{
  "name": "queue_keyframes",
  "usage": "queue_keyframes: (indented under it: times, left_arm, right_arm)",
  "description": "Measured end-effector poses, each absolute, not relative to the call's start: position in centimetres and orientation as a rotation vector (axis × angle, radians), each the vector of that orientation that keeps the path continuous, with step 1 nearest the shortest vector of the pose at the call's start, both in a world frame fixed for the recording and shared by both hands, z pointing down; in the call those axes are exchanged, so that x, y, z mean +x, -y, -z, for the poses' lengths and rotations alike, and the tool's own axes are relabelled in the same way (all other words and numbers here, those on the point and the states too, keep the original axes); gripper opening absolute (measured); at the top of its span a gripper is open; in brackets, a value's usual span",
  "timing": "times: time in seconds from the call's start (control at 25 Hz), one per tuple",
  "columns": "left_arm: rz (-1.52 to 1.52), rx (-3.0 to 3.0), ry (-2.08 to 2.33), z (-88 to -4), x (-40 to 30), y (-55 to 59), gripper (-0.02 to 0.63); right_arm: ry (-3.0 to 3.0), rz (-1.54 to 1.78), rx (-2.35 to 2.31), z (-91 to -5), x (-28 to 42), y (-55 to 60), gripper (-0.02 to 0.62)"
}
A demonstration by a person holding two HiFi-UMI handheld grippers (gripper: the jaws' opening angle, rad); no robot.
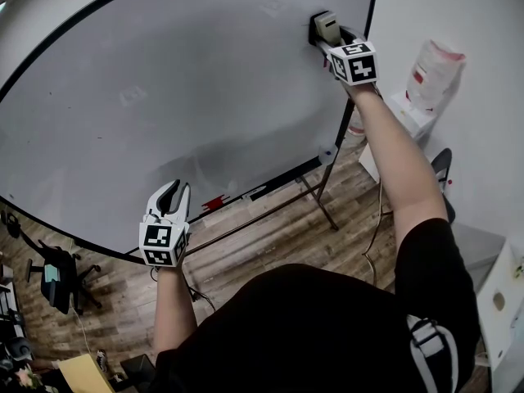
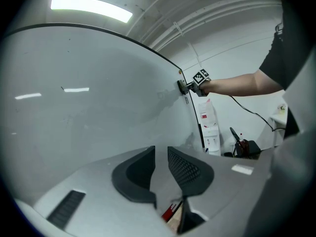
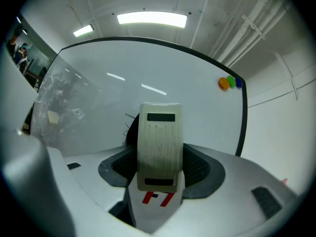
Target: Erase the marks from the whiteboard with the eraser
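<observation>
Clamping the eraser (image 3: pixel 159 137) by its 2 long sides (probably light, stiff-backed), the right gripper (image 3: pixel 159 156) presses it to the whiteboard (image 1: pixel 164 97); left gripper (image 2: pixel 160 164) jaws stand narrowly apart, empty.

Count on record: one whiteboard (image 1: pixel 164 97); one eraser (image 3: pixel 159 147); two grippers, namely the left gripper (image 1: pixel 175 188) and the right gripper (image 1: pixel 326 41); three magnets (image 3: pixel 231 82), orange, green and blue; two ceiling light strips (image 3: pixel 153 18); one office chair (image 1: pixel 53 281); one person (image 1: pixel 327 334)
</observation>
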State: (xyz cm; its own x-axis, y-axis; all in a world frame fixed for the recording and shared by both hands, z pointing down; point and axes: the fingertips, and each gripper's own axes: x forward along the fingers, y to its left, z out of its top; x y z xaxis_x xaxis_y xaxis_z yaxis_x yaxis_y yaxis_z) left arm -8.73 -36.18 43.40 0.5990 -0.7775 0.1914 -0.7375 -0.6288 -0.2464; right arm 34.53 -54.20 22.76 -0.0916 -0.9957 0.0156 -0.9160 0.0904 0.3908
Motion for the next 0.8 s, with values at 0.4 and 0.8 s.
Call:
queue_keyframes:
  times: [0.4, 0.8]
  left_arm:
    - [0.438, -2.684, -1.278, -43.6, -8.5, 36.9, 0.089]
    - [0.429, -2.682, -1.293, -43.8, -9.0, 36.4, 0.089]
  right_arm:
    - [2.084, 0.327, 1.939, -24.5, 37.8, 54.8, 0.250]
    - [2.098, 0.383, 1.915, -22.7, 36.1, 54.3, 0.249]
